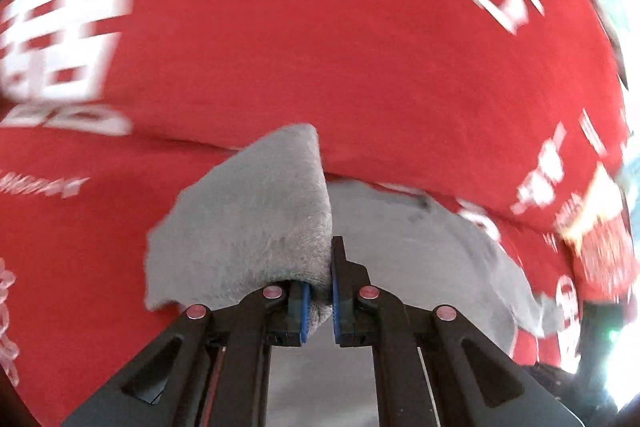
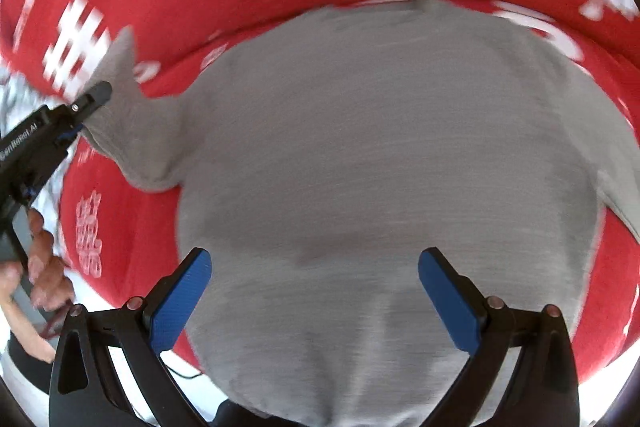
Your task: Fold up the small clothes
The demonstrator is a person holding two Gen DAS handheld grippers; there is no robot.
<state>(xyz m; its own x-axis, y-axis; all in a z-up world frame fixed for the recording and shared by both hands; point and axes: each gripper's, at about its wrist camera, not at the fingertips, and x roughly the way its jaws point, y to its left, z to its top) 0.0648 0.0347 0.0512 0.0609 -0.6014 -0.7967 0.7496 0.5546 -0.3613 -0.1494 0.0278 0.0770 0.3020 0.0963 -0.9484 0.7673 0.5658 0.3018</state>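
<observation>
**Clearly early: one sleeve pinched, the fold hardly begun**

Left wrist view: the left gripper (image 1: 320, 301) is pinching a sleeve (image 1: 248, 219) of the grey shirt (image 1: 420, 255), its blue pads closed together on the bunched cuff. The sleeve is standing up off the red printed cloth (image 1: 280, 47), its tip pointing away from the camera, while the body of the shirt is lying flat just to the right of the jaws.

Right wrist view: the right gripper (image 2: 316, 291) is hovering over the lower part of the shirt's body, its jaws standing wide apart with nothing between them. The shirt is lying spread on the red cloth, its long axis running from the gripper up to the neckline (image 2: 400, 3) at the far edge. The pinched sleeve is sticking out to the left of the body, drawn taut toward the left gripper, which a hand (image 2: 44, 267) is holding.

Judging from this, no fold is made yet: both sleeves and the body fold are waiting.
</observation>
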